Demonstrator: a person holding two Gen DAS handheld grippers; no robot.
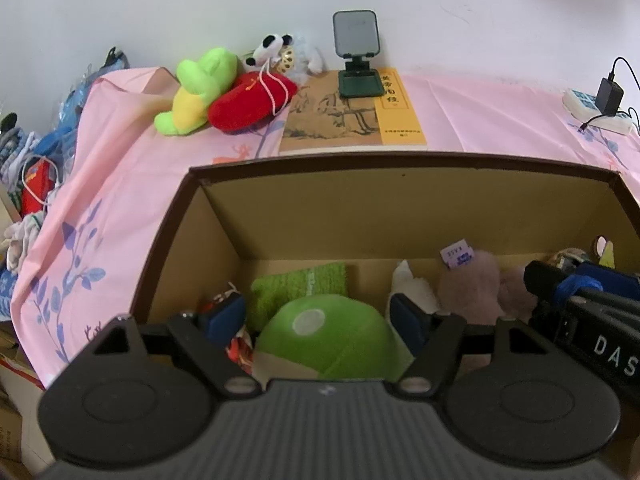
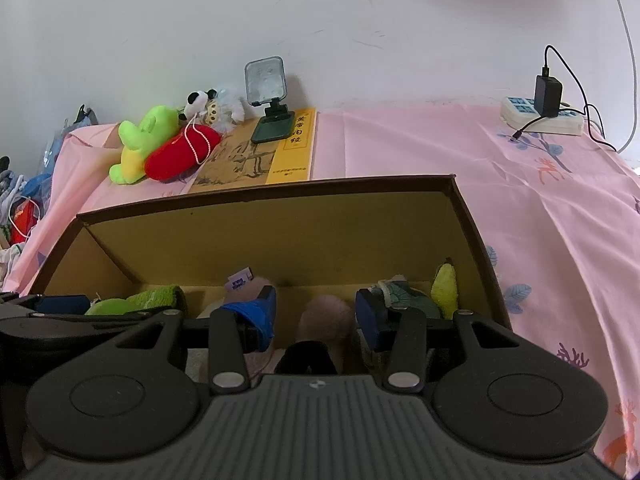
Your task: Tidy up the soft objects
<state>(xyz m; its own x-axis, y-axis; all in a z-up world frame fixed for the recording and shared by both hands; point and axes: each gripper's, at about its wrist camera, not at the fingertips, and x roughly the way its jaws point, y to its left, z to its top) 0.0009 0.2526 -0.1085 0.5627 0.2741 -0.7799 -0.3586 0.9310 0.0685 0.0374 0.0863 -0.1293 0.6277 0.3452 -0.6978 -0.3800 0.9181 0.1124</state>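
Note:
An open cardboard box (image 1: 224, 224) (image 2: 280, 232) holds several soft toys. My left gripper (image 1: 316, 320) is inside it, open, its fingers either side of a green mushroom plush (image 1: 328, 340). A green towel (image 1: 300, 288) and a pink fluffy plush (image 1: 472, 284) lie beside it. My right gripper (image 2: 316, 312) is open above the pink plush (image 2: 326, 316), with a teal plush (image 2: 408, 296) and a yellow plush (image 2: 444, 286) to its right. A green frog plush (image 1: 200, 88) (image 2: 138, 140), a red plush (image 1: 252, 102) (image 2: 180, 154) and a panda (image 1: 270, 50) lie at the back.
A book (image 1: 352, 116) with a phone stand (image 1: 356, 52) on it lies behind the box on the pink cloth (image 2: 540, 208). A power strip with a charger (image 2: 544, 112) sits back right. Cluttered items (image 1: 32, 176) lie off the left edge.

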